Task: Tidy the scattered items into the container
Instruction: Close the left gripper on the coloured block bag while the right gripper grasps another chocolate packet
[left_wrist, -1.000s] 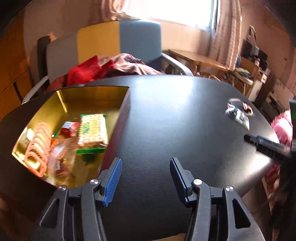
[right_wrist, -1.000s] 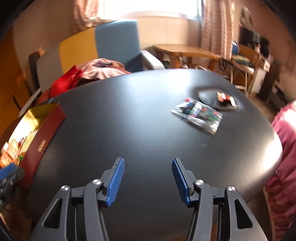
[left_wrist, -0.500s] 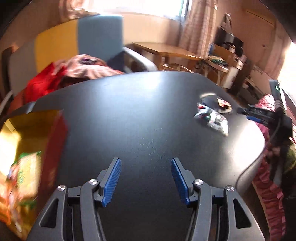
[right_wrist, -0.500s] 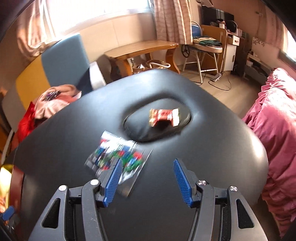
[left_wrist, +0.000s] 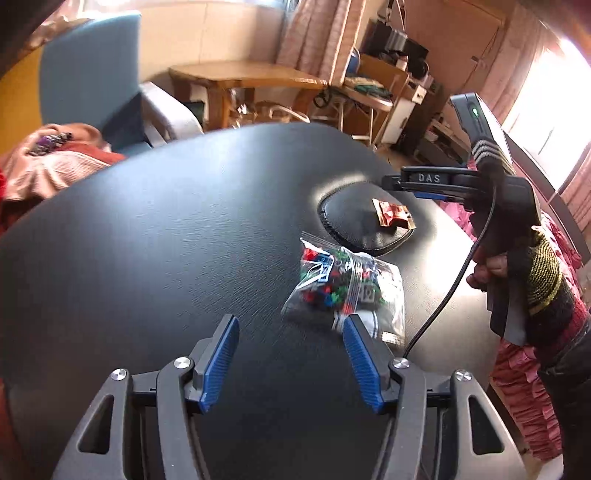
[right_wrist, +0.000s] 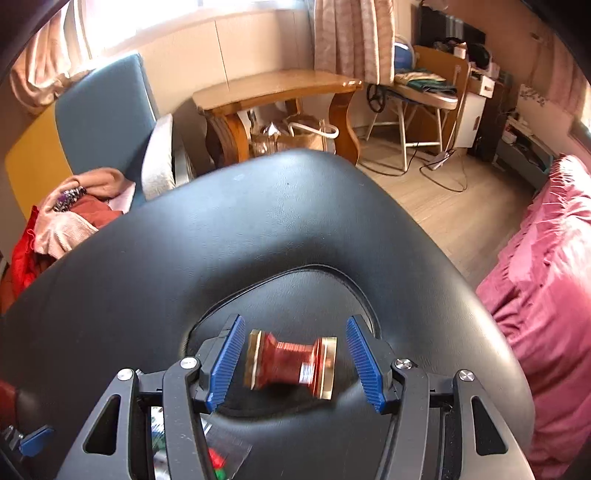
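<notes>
Two blue jaws of the right gripper (right_wrist: 295, 363) are held apart, and a small red and gold candy wrapper (right_wrist: 291, 365) is seen lying between them. The pads are not touching it. It looks blurry, so no words on it can be read. It lies on a sunken oval patch (right_wrist: 295, 291) in the black desk (right_wrist: 184, 240).

The left gripper (left_wrist: 290, 360) has nothing between its jaws, and they are opening. A clear zip bag (left_wrist: 343, 286) full of tiny red, green and blue bits is seen on the desk just past the right-hand jaw, whose tip covers the bag's near edge. White printing on the bag is too smeared to be read. In the right wrist view only a corner of this bag is seen, low down behind the gripper's frame.

From the left wrist view, the letters "DAS" can be read on the side of the right gripper, which is held in a hand (left_wrist: 491, 266) with a knitted sleeve (left_wrist: 543, 280). The container is not seen in either view.
</notes>
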